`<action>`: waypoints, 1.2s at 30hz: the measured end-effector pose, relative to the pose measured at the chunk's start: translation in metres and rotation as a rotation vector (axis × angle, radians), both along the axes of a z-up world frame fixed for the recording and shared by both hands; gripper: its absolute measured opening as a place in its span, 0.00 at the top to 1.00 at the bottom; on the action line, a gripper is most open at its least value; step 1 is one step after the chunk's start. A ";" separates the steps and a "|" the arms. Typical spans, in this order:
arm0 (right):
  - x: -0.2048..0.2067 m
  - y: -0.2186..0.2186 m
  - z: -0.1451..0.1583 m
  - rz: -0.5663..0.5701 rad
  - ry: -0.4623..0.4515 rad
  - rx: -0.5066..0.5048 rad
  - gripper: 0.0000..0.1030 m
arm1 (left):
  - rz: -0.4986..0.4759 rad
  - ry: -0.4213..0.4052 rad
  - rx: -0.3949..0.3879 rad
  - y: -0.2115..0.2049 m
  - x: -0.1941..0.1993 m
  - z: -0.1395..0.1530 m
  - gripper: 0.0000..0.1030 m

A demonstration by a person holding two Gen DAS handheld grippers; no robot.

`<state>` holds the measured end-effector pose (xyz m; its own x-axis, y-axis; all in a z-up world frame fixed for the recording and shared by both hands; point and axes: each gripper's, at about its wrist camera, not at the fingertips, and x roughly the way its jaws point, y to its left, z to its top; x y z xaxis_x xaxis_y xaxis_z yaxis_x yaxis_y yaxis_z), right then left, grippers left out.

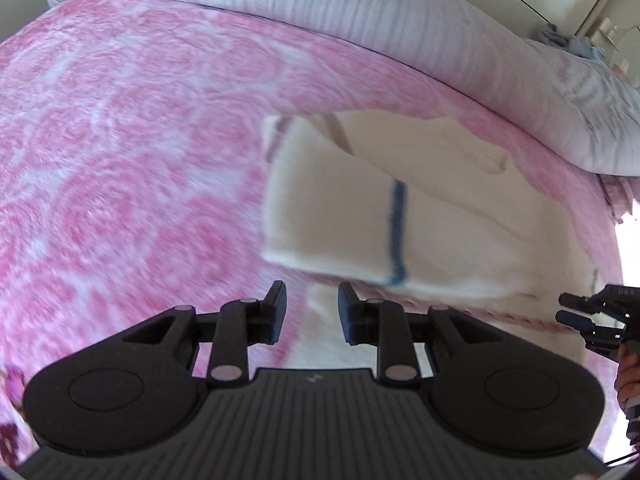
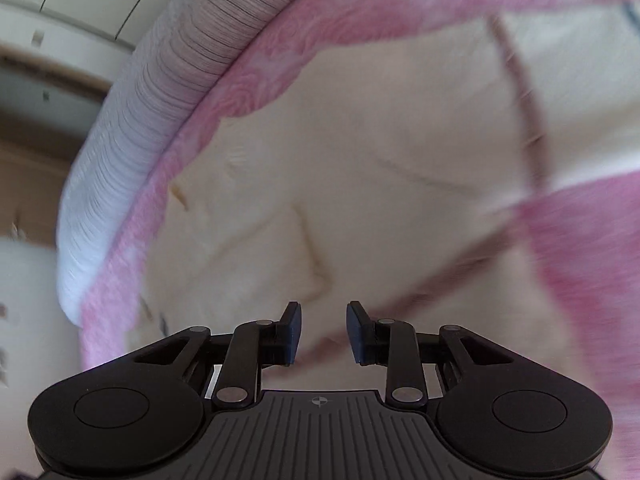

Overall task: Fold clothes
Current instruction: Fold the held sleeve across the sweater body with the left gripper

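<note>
Both tools wide; garment (image 1: 400, 216) edge near.

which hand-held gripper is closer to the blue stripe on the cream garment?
Left. The left hand-held gripper, open, sits just short of the blue stripe, a little to its left. The right hand-held gripper is off beyond the cream garment's right edge, farther away.

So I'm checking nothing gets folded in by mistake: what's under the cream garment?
The cream garment lies on the pink patterned blanket, which shows around it. A folded flap covers its lower layer; anything beneath is hidden.
</note>
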<state>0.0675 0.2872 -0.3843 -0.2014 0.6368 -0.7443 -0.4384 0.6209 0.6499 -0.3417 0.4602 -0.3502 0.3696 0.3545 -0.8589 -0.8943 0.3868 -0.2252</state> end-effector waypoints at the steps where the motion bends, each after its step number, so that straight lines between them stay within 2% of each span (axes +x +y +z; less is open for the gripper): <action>1: -0.002 0.007 -0.005 -0.014 0.020 0.001 0.70 | 0.010 0.002 0.001 0.006 -0.005 -0.001 0.78; 5: 0.002 0.024 -0.025 -0.061 0.039 -0.023 0.66 | 0.034 -0.003 0.004 0.022 -0.019 -0.005 0.78; 8: 0.000 0.034 -0.031 -0.083 0.015 -0.007 0.66 | 0.032 -0.015 0.003 0.027 -0.019 -0.007 0.78; 9: -0.001 0.038 -0.030 -0.069 -0.014 -0.019 0.81 | 0.029 -0.016 0.002 0.029 -0.018 -0.007 0.78; 10: -0.002 0.043 -0.027 -0.048 -0.052 -0.027 0.87 | 0.025 -0.017 0.002 0.030 -0.018 -0.007 0.78; 12: -0.003 0.045 -0.014 -0.017 -0.120 0.016 0.90 | 0.013 -0.023 0.005 0.031 -0.017 -0.006 0.78; 16: -0.002 0.033 0.039 0.002 -0.309 0.201 0.91 | -0.008 -0.039 0.023 0.033 -0.013 -0.003 0.78; 18: 0.004 0.021 0.058 -0.022 -0.415 0.222 0.91 | -0.017 -0.036 0.021 0.034 -0.008 -0.005 0.79; 20: 0.017 0.014 0.056 -0.050 -0.456 0.177 0.91 | -0.031 -0.034 0.020 0.034 0.000 -0.007 0.79; 24: 0.040 0.011 0.031 -0.066 -0.443 0.073 0.91 | -0.081 -0.012 0.036 0.034 0.021 -0.012 0.79; 29: 0.035 0.006 0.042 -0.042 -0.532 0.103 0.91 | -0.141 0.017 0.076 0.034 0.045 -0.013 0.81; 31: 0.034 0.002 0.042 -0.044 -0.564 0.084 0.91 | -0.162 0.042 0.082 0.036 0.054 -0.016 0.81; 36: 0.045 0.004 0.001 0.000 -0.467 -0.092 0.90 | -0.188 0.111 0.083 0.040 0.070 -0.027 0.81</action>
